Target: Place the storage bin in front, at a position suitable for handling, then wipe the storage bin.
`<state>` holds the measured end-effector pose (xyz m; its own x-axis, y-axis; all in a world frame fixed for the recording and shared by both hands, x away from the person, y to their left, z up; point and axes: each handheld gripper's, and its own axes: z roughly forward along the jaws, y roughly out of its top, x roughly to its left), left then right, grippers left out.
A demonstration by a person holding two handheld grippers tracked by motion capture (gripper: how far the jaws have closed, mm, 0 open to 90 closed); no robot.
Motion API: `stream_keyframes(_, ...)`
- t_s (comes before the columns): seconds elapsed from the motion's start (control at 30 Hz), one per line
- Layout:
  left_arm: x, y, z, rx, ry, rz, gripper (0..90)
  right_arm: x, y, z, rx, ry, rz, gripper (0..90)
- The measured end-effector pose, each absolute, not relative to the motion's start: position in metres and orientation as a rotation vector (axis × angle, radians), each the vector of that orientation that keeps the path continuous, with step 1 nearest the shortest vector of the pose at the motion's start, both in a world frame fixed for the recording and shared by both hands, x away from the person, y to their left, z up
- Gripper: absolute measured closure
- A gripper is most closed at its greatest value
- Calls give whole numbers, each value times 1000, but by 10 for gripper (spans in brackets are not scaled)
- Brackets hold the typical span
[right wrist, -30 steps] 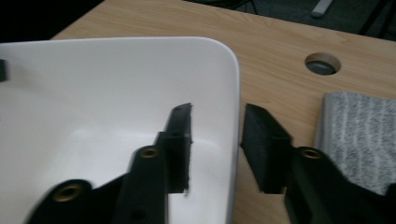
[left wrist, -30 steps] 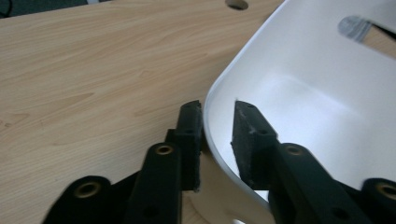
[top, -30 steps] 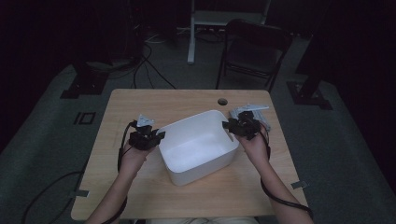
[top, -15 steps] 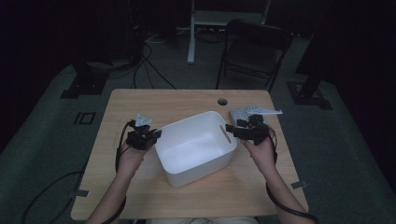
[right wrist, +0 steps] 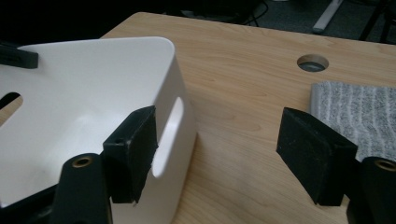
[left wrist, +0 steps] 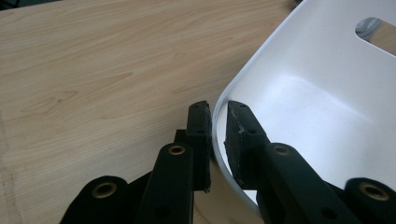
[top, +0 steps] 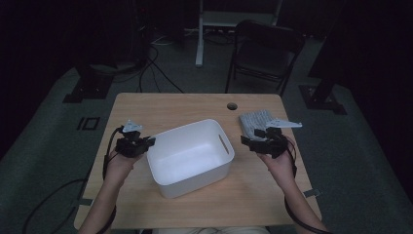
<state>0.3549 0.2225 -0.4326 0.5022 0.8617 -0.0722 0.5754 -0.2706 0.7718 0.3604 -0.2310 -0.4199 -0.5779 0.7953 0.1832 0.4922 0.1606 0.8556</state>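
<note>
The room is dim, near black toward 9 and 3 o'clock; overhead light brightens the table; the white bin glares softly; nearest fingers blur.

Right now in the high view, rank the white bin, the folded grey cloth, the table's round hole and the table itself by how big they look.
1. table
2. white bin
3. folded grey cloth, partly hidden behind the right gripper, so its full extent is unsure
4. round hole

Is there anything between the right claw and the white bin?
Nothing visible. The right claw stands open just beside the white bin, its jaws having just been opening, with bare table between them. The folded cloth lies aside.
</note>
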Motion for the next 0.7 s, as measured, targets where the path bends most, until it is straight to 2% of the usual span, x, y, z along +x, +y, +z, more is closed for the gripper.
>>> stream_keyframes(0.67, 353, 225, -440, 1891, 1165, 478, 796, 365, -252, -435, 1292, 2126, 1361, 260)
stream_keyframes(0.7, 353, 224, -440, 1902, 1155, 496, 796, 367, -256, -435, 1298, 2110, 1338, 284)
